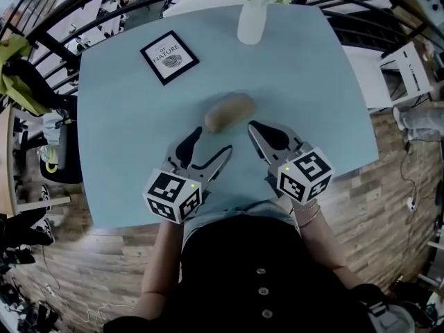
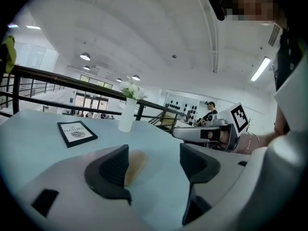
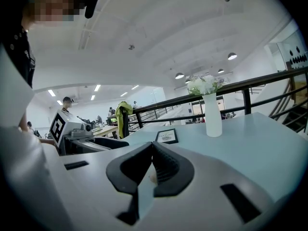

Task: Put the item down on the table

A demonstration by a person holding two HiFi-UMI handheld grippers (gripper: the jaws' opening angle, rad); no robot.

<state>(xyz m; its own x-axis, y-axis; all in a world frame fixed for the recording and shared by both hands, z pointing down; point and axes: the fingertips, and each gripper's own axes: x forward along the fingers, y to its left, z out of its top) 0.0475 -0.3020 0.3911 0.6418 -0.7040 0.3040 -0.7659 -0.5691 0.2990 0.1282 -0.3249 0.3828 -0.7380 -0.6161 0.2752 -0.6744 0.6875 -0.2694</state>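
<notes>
A brown, potato-like item (image 1: 229,112) lies on its side on the light blue table (image 1: 125,116), near the middle. My left gripper (image 1: 213,142) hovers just short of it on the near side, jaws open and empty. In the left gripper view the item (image 2: 135,164) shows beyond the left jaw, with the left gripper (image 2: 154,150) clear of it. My right gripper (image 1: 254,126) sits to the item's right, close but apart, tips together with nothing in them. In its own view the right gripper (image 3: 152,146) has its jaws meeting at the tips.
A white vase with flowers (image 1: 252,21) stands at the table's far edge. A black-framed picture (image 1: 169,57) lies at the far left. A dark railing (image 1: 62,19) curves round the table's far side. The near table edge runs just under both grippers.
</notes>
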